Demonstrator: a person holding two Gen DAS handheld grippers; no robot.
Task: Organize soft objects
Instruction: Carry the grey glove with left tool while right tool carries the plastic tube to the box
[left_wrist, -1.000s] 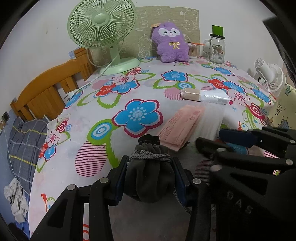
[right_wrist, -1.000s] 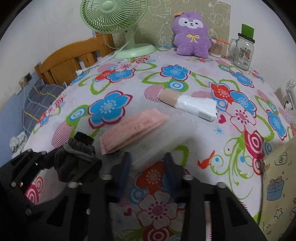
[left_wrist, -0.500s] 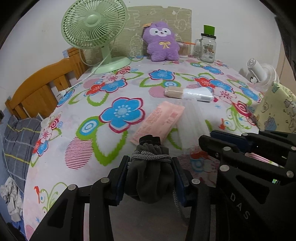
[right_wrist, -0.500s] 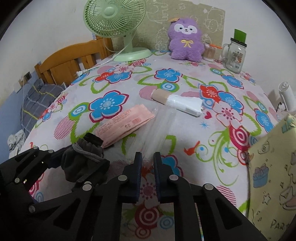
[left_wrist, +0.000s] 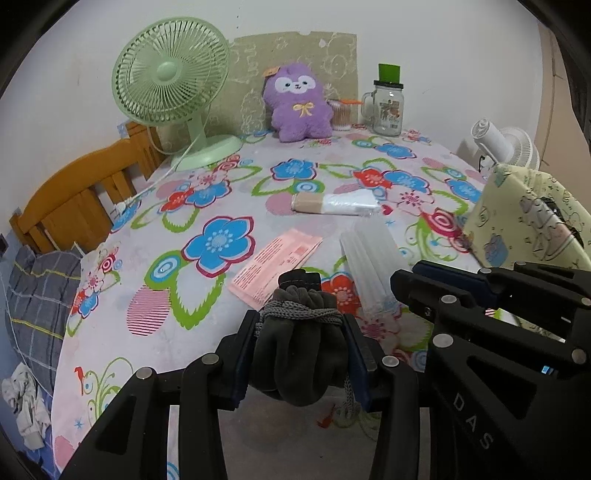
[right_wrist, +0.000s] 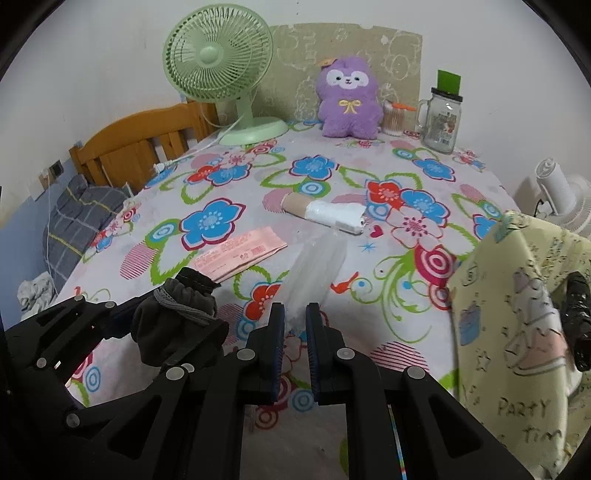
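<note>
My left tongs (left_wrist: 301, 354) are clamped across a dark drawstring pouch (left_wrist: 301, 343), cinched neck pointing away from me, pouch held off the surface (left_wrist: 155, 343). Right tongs (right_wrist: 295, 332) are pinched together on the near end of a clear plastic bag (right_wrist: 317, 269). The bag's long axis runs straight ahead from those tongs, tilted slightly right, its far end resting on the floral cloth near the white roll (right_wrist: 332, 214). Pouch sits just left of the bag's gripped end, close beside it. I judge the pouch must go rightward into the bag's mouth; whether that mouth is open, I can't tell.
</note>
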